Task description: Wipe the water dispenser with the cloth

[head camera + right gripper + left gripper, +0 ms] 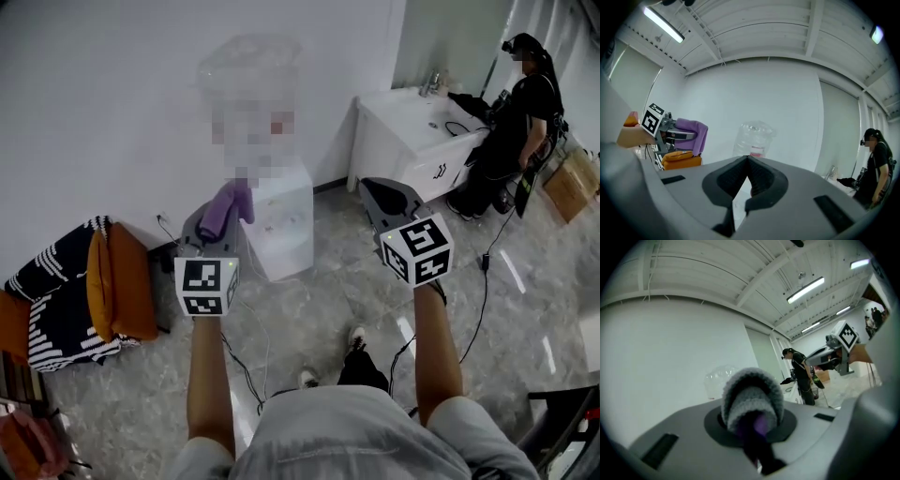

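Observation:
The white water dispenser (281,220) stands against the wall with a clear bottle (248,70) on top; that bottle (753,138) shows ahead in the right gripper view. My left gripper (225,211) is shut on a purple cloth (228,206), just left of the dispenser's front. In the left gripper view the folded cloth (752,401) bulges up between the jaws. My right gripper (392,199) hangs to the right of the dispenser, its jaws shut with nothing between them (746,176).
An orange cushion (120,281) and a striped blanket (56,300) lie at the left. A white sink cabinet (417,141) stands at the right rear, with a person (516,122) in black beside it. Cables (246,366) trail over the marble floor.

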Tool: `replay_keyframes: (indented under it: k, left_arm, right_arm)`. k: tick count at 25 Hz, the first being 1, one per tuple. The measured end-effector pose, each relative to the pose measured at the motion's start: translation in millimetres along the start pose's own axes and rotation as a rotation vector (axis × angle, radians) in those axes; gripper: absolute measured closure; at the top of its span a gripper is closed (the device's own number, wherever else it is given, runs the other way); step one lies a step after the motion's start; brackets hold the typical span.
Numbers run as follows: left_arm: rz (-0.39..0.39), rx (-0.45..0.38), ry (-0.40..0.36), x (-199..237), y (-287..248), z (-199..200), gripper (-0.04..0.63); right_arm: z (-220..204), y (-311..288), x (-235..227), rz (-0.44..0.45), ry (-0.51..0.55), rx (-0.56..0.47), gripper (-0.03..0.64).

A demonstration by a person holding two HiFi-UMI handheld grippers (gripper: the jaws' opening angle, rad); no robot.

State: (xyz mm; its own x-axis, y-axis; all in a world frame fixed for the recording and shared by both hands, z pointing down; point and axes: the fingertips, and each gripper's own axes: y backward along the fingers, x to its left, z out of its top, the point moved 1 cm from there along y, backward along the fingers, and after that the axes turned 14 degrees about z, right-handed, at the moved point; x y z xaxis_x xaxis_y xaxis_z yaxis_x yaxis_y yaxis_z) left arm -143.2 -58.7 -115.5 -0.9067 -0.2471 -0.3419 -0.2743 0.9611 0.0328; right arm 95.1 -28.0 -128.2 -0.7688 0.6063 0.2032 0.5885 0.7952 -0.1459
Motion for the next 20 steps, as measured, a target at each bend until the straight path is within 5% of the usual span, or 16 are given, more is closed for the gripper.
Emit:
replay_keyframes:
  k: [10,20]
  left_arm:
    - [-0.033,-0.070,0.032,0,57,26,0.541]
    - [-0.023,-0.093,-0.001,2,71,31,0.541]
  right_arm:
    - [28,24,61,0.015,0.043,-0.018,0.609]
    - [35,28,72,0.011,0.073,-0.034,0.609]
